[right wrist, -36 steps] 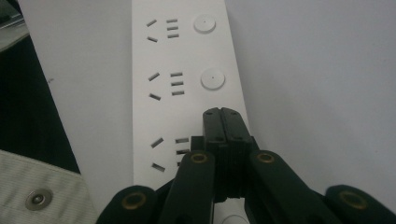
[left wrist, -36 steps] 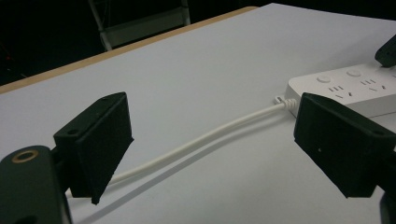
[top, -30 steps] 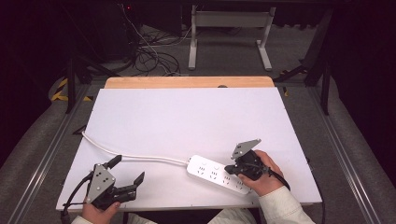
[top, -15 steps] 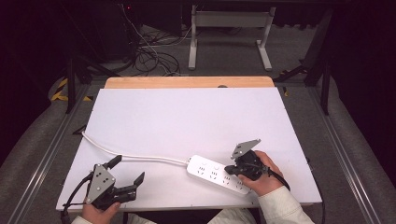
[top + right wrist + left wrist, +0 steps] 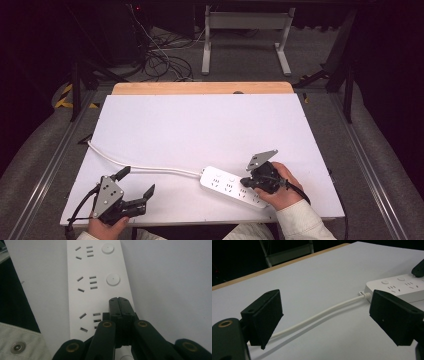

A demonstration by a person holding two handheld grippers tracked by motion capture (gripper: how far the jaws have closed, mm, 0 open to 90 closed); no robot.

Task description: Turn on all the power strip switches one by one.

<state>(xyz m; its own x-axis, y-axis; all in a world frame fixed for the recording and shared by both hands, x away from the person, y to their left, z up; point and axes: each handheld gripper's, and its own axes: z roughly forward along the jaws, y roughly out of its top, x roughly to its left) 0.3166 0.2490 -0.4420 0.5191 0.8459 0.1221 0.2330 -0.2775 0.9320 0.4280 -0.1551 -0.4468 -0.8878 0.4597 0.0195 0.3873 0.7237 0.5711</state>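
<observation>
Right gripper (image 5: 120, 300) jaws closed, seemingly pressing power strip (image 5: 98, 282); left gripper (image 5: 136, 187) jaws wide, empty

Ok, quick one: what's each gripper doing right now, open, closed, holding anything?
Left gripper: open, holding nothing; the white cable runs on the table between its fingers.
Right gripper: closed, empty, its tips over the power strip beside a round button.

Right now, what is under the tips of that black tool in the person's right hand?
The right hand-held gripper, jaws closed together, sits over the long white plastic power strip, on its row of round buttons. Two buttons show beyond the tips; whatever lies directly beneath them is covered.
</observation>
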